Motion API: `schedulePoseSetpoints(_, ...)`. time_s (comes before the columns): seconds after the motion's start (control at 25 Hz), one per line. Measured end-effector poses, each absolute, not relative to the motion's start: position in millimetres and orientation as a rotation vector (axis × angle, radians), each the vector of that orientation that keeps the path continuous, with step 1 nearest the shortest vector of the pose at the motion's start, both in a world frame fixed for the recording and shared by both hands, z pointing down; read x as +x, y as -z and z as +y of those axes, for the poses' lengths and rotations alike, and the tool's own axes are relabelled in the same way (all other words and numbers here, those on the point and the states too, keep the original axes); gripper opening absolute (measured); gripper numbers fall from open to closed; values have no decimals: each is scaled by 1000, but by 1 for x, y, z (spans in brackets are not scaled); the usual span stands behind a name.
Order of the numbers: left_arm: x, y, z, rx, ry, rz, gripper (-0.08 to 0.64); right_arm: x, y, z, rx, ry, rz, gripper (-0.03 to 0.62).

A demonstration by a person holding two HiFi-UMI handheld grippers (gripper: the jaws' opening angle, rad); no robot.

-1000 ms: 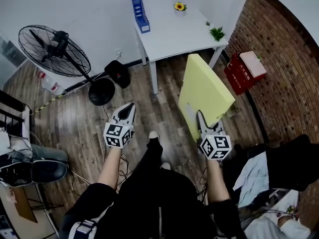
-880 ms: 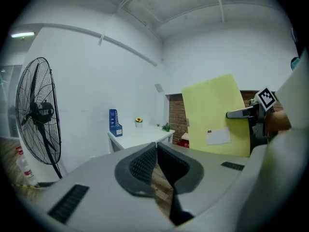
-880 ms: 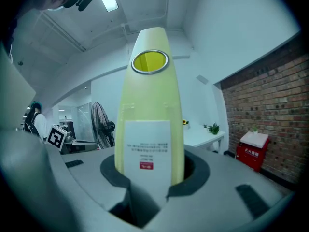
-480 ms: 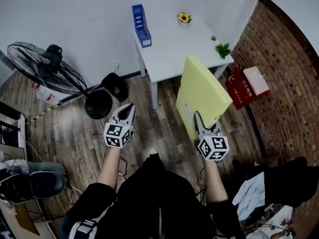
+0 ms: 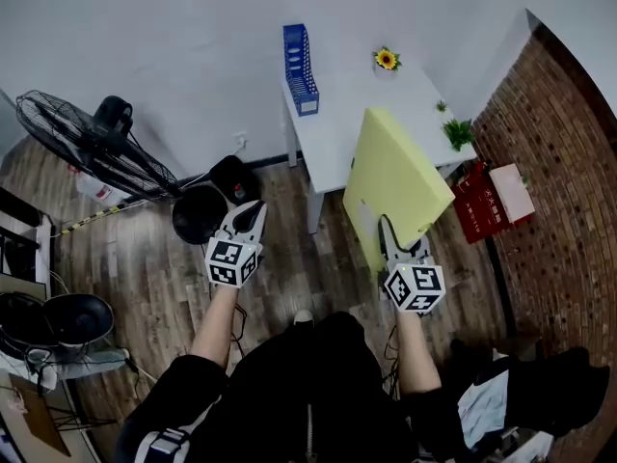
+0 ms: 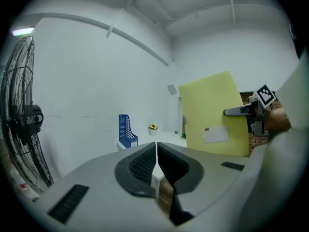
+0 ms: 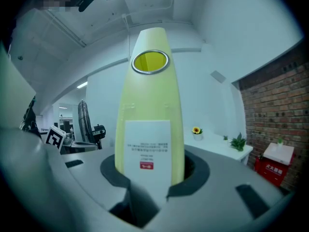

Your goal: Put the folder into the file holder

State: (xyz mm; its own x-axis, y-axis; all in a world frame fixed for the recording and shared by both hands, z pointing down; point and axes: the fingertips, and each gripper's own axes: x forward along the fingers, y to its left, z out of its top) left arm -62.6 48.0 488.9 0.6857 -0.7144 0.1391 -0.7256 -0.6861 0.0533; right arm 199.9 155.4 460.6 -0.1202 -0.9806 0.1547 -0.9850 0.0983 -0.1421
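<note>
**Operator:** What has my right gripper got?

**Spotter:** Your right gripper (image 5: 388, 228) is clamped on the bottom end of the yellow folder (image 5: 395, 177). Its jaws are partly apart, and the pads press on either side of the labelled spine. The folder stands up from the jaws, tilted a little, over the wooden floor (image 5: 145, 249) just in front of the white table (image 5: 371, 104).

**Operator:** And my left?

**Spotter:** Your left gripper (image 5: 253, 206) holds nothing. Its jaws are closed together and point toward the table, well apart from the folder.

**Operator:** Where's the file holder?

**Spotter:** The blue file holder (image 5: 301, 56) stands upright on the table's far left corner, by the wall. Your folder is not in it yet. A sunflower pot (image 5: 387, 60) sits further right, with a green plant (image 5: 459, 133) at the right corner. The standing fan (image 5: 77, 138) is on your left.
</note>
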Motion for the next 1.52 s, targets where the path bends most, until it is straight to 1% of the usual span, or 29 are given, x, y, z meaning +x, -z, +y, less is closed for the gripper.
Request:
schedulePoseSetpoints(0.28,-83,-493,14,2739,-152,-1263,29,185,-462,101,2008,-323,-2363,161)
schedulePoseSetpoints(0.6,-90,-502,-41,2696,-144,-1315,29,180,-467,27,1963,-315,-2403,161)
schedulePoseSetpoints(1.2,-67,-492,-205,2635,-172,-1404,29,201,-465,-149,1890,-327,-2445,161)
schedulePoseSetpoints(1.52,-57,-489,-274,2615,-175,-1446,29,208,-457,-237,1849,-261,-2469,163)
